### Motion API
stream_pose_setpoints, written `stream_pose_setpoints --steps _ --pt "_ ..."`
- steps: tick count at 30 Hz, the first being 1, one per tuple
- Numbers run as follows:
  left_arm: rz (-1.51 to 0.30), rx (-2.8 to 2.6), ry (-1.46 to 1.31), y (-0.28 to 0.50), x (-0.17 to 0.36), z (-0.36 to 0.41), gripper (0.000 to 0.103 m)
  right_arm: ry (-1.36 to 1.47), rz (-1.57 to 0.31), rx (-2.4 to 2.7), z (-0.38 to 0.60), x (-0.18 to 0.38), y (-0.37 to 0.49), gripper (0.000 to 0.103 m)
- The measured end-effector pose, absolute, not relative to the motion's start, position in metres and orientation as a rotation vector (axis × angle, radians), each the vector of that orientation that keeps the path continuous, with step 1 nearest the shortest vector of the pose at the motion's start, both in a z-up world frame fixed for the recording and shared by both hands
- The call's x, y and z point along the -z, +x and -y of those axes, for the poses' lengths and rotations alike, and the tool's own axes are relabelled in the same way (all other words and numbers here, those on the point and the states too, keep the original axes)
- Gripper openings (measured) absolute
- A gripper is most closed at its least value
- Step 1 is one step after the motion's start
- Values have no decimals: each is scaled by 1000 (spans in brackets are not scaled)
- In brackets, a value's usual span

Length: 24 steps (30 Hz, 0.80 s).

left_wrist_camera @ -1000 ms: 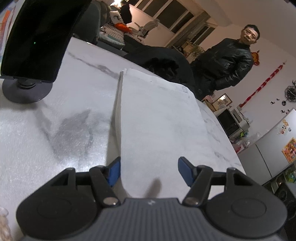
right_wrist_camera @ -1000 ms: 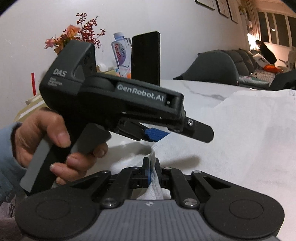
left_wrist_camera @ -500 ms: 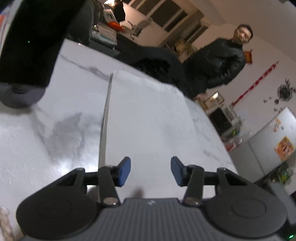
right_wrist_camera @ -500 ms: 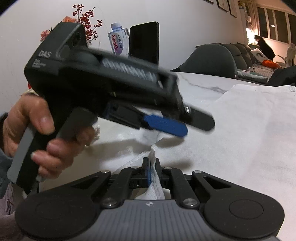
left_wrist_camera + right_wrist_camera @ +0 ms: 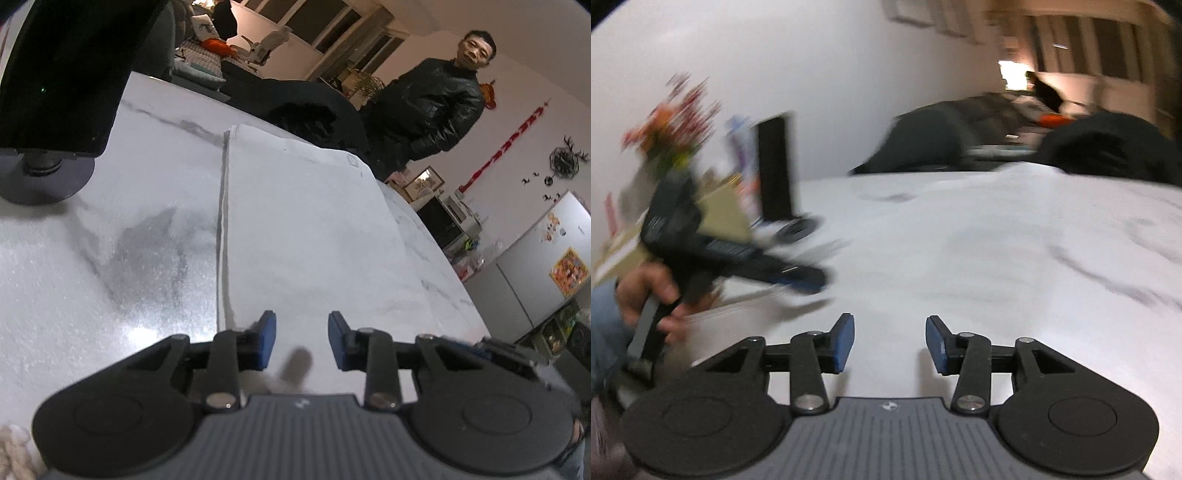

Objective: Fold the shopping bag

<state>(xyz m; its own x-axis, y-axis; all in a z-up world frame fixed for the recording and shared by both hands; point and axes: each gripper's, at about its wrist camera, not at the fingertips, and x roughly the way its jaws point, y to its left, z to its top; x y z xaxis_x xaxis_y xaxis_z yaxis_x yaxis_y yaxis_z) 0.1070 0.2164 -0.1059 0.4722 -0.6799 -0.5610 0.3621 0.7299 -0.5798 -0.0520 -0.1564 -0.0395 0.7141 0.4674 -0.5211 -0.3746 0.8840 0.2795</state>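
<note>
The white shopping bag lies flat on the marble table, its left edge running straight away from me. My left gripper hovers open over the bag's near end, nothing between its blue pads. The right wrist view is blurred. There the white bag spreads across the table. My right gripper is open above it and holds nothing. The left gripper shows at the left of that view, held by a hand.
A dark phone on a round stand sits at the table's far left. A person in a black jacket stands beyond the table. Dark chairs line the far edge. Flowers and a bottle stand by the wall.
My right gripper has opened and let go of the bag corner, then swung over the bag. The left gripper's jaws narrowed slightly and stay open above the flat bag.
</note>
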Motion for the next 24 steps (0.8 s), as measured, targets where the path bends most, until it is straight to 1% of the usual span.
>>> stream_pose_setpoints --steps 5,12,24 --pt "-870 648 -374 102 102 -215 29 238 -647 -391 186 47 -55 44" --pt "-850 622 -308 89 97 -214 29 287 -652 -380 190 65 -54 44" --pt "-796 611 -279 73 96 -215 30 317 -650 -390 195 69 -54 44"
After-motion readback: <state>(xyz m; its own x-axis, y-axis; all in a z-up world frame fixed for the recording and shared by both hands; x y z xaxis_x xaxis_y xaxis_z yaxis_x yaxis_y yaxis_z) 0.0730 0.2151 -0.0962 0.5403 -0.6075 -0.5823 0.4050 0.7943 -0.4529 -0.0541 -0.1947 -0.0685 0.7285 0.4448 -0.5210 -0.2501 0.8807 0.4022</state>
